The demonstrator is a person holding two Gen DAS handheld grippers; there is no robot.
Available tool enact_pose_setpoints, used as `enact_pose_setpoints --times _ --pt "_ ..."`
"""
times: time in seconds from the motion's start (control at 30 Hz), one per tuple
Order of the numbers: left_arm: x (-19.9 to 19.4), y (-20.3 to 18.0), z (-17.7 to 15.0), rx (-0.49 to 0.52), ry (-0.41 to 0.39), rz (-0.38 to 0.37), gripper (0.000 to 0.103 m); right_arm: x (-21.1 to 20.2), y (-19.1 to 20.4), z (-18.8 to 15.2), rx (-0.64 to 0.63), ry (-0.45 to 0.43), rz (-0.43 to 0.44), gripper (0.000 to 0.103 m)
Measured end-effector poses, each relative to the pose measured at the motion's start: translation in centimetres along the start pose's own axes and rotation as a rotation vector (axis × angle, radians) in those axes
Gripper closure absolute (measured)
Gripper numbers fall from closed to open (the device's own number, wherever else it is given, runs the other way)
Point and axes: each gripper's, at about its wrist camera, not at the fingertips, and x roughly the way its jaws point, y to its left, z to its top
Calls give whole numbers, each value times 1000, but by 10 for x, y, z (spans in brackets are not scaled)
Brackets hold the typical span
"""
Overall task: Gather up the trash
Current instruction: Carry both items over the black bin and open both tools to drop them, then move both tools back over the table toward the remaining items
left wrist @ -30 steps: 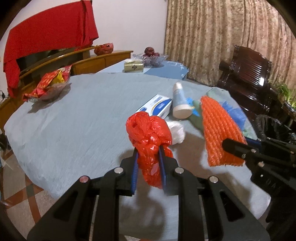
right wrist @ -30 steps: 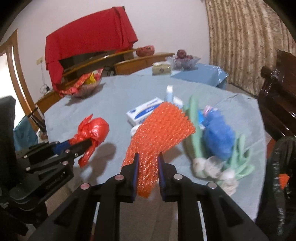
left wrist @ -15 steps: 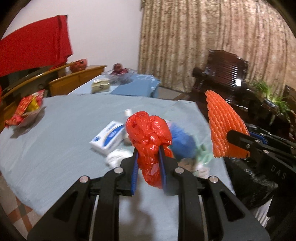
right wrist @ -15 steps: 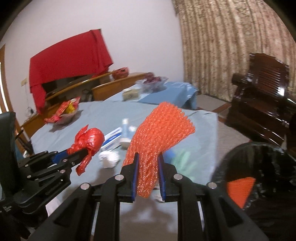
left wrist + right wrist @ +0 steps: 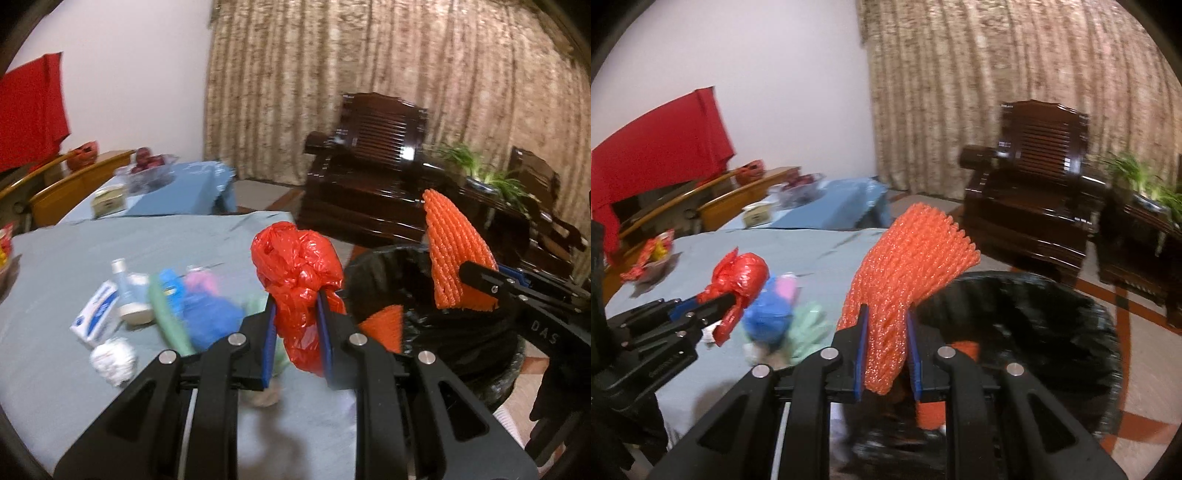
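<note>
Left wrist view
Left hand-held gripper (image 5: 295, 328): its blue pads pinch the crumpled red plastic bag (image 5: 297, 273), which stands up between them.
Right hand-held gripper (image 5: 480, 280): to the right of the left one, clamped on the orange foam net (image 5: 452, 258), held up over the bin.
Black-lined trash bin (image 5: 461, 332): just right of and below the left hand-held gripper; a second orange piece (image 5: 384, 325) lies inside.
Desk (image 5: 74, 266): to the left, grey-blue cloth, carrying a white and blue box (image 5: 98, 314), a small bottle (image 5: 127, 295), a white paper wad (image 5: 112, 360) and a blurred blue bundle (image 5: 210, 317).

Right wrist view
Right hand-held gripper (image 5: 886, 347): jaws pressed on the lower end of the orange foam net (image 5: 905, 273), which fans out above them.
Trash bin (image 5: 1052, 325): directly ahead of and beneath this hand-held gripper, its mouth open.
Left hand-held gripper (image 5: 716, 302): to the left, gripping the red plastic bag (image 5: 740, 282) above the desk (image 5: 812, 254).
</note>
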Motion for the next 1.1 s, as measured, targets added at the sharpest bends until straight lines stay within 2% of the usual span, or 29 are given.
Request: enact_pose_setpoints --times 0.37,0.6,0.67,0.7,0.8,0.83,0.87,0.93,1.0,1.03,1.1 --pt "50 -78 13 80 31 -147 84 0 -68 -14 59 24 -132 84" --pt "83 -116 13 122 68 -206 82 11 -101 -28 91 64 -178 83" --pt "92 -122 12 131 82 -225 81 14 -107 -29 93 73 -185 80" --pt "95 -124 11 134 86 -232 79 14 -108 -30 93 76 -189 78" --pt "104 -126 10 133 102 -245 63 17 -115 -36 94 91 -197 74" --pt "105 -125 9 128 104 -251 61 18 -116 -38 94 95 -203 69" --pt "105 -125 9 123 105 -255 59 17 -118 -39 95 95 -207 58" --pt "103 -122 8 120 92 -249 45 14 -119 -42 102 90 -219 46" --pt "98 -118 8 124 81 -236 42 10 -119 -43 106 83 -220 29" --pt "95 -116 9 122 74 -229 36 8 -119 -43 106 77 -225 16" --pt "87 -106 11 113 48 -194 26 4 -116 -42 111 60 -227 12"
